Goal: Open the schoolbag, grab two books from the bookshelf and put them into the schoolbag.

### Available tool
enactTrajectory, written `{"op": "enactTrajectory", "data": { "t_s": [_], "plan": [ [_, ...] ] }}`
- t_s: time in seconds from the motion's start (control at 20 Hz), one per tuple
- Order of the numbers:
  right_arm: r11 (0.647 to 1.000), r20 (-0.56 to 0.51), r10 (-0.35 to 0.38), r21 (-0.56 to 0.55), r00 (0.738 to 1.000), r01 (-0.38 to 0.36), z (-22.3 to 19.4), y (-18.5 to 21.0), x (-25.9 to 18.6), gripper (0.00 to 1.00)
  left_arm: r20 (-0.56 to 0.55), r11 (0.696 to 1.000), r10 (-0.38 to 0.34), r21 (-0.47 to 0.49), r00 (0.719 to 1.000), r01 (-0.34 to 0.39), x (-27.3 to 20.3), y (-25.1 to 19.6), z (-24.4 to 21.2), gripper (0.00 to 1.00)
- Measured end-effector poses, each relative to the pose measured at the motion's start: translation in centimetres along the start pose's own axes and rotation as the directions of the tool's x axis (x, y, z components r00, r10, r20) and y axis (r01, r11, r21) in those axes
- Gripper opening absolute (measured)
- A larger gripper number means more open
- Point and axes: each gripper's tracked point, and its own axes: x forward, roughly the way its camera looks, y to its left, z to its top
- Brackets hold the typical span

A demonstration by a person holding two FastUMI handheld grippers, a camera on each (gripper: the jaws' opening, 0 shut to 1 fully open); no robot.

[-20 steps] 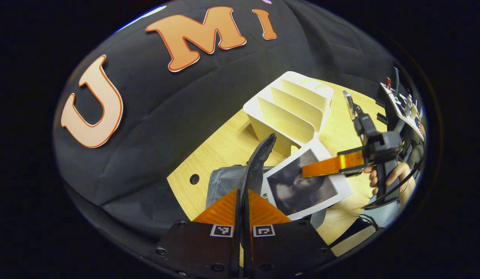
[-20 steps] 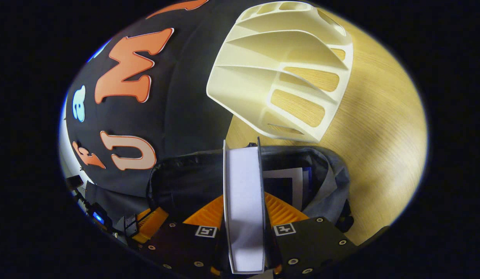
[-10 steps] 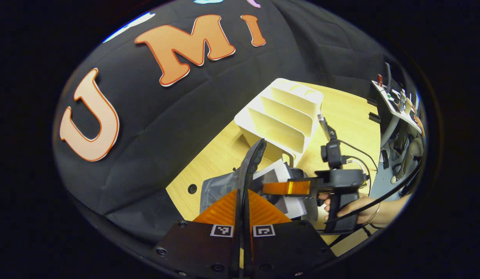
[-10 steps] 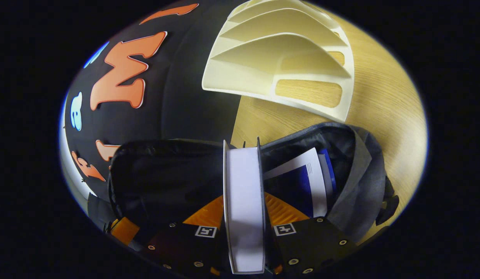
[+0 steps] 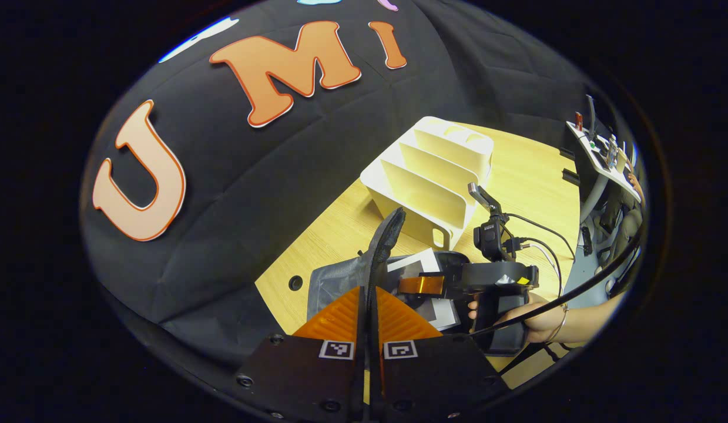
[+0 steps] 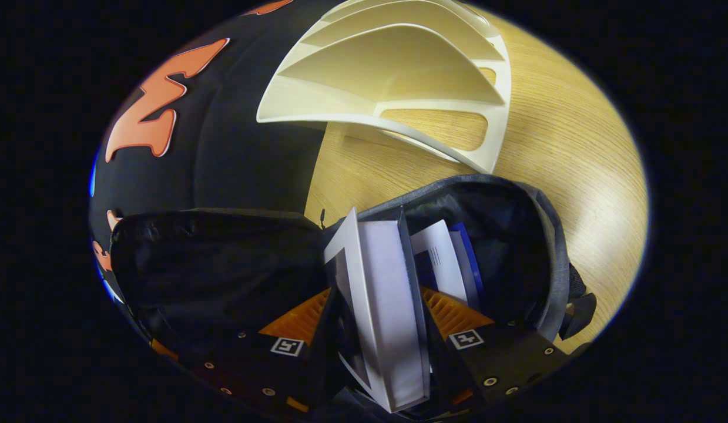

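Note:
The grey schoolbag [image 6: 540, 235] lies open on the wooden table, its dark flap [image 6: 211, 264] lifted to the left. My left gripper [image 5: 368, 294] is shut on the flap's edge [image 5: 387, 235] and holds it up. A white-paged book [image 6: 387, 305] leans inside the bag's mouth between the spread fingers of my right gripper [image 6: 375, 311], which is open. A blue and white book [image 6: 452, 264] lies deeper in the bag. In the left gripper view, the right gripper [image 5: 419, 286] reaches into the schoolbag [image 5: 331, 282], over the book [image 5: 411, 261].
The cream bookshelf [image 5: 434, 176], [image 6: 393, 64] stands with bare slots on the table [image 5: 534, 170] just behind the bag. A hand [image 5: 540, 320] holds the right gripper. A cable hole [image 5: 295, 283] sits near the table edge. Equipment [image 5: 601, 153] stands at the far right.
My right gripper carried the book down into the bag's mouth, then its fingers spread and the book tilted loose. My left gripper kept the flap raised.

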Motion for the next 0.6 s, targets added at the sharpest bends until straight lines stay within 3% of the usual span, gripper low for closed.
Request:
{"op": "enactTrajectory", "data": {
  "t_s": [0.05,0.3,0.5,0.55,0.6],
  "plan": [
    [1.000,-0.005,-0.007,-0.010,1.000,0.007,-0.1,-0.2,-0.1,0.78,0.001,1.000,-0.006,-0.009,1.000,0.006,0.0,0.0,-0.2,0.04],
    [0.990,-0.020,-0.084,-0.115,0.996,0.081,-0.2,-2.1,-2.6,0.95,0.016,0.996,-0.037,-0.086,0.999,0.038,0.4,-0.5,-1.0,0.05],
    [0.967,0.008,-0.151,-0.205,0.989,0.149,1.9,-4.3,-5.6,0.95,0.027,0.987,-0.077,-0.142,0.997,0.080,0.7,-1.8,-1.9,0.04],
    [0.960,0.010,-0.169,-0.223,0.986,0.167,2.5,-4.8,-6.5,0.94,0.031,0.985,-0.080,-0.148,0.996,0.084,0.6,-2.2,-1.8,0.00],
    [0.953,0.012,-0.182,-0.243,0.983,0.180,3.1,-5.3,-7.3,0.95,0.034,0.985,-0.080,-0.153,0.996,0.084,0.7,-2.4,-1.8,0.04]
  ]
}}
